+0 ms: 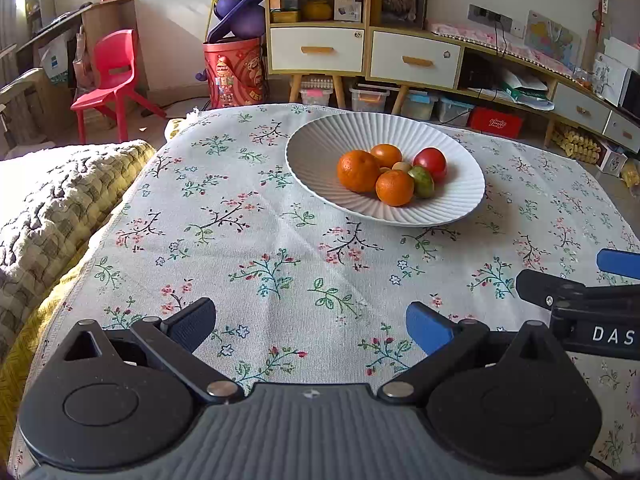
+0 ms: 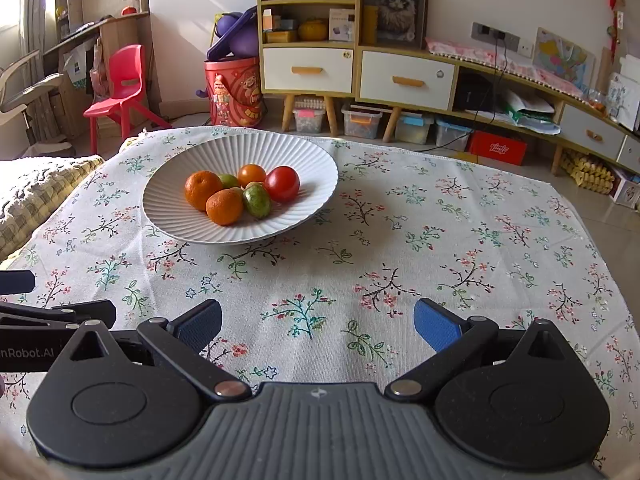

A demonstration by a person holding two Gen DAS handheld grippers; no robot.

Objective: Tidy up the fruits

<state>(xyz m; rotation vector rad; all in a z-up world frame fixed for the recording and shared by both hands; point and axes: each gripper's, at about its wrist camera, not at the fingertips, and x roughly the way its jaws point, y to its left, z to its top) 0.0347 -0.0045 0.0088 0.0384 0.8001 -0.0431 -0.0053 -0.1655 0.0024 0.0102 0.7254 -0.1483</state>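
A white ribbed bowl (image 1: 332, 140) stands on the flowered tablecloth and holds several fruits: oranges (image 1: 358, 171), a red tomato (image 1: 430, 163) and a green fruit (image 1: 422, 181). The bowl also shows in the right wrist view (image 2: 180, 188), with its oranges (image 2: 202, 190), tomato (image 2: 282, 183) and green fruit (image 2: 257, 201). My left gripper (image 1: 310, 326) is open and empty, near the table's front, well short of the bowl. My right gripper (image 2: 318, 326) is open and empty, beside the left one, to its right. Each gripper shows at the edge of the other's view.
The flowered tablecloth (image 1: 260, 248) covers the table. A quilted yellow blanket (image 1: 48, 208) lies at the table's left. Behind the table are a red chair (image 1: 112, 76), a red drum (image 1: 234, 72) and a cabinet with drawers (image 1: 320, 48).
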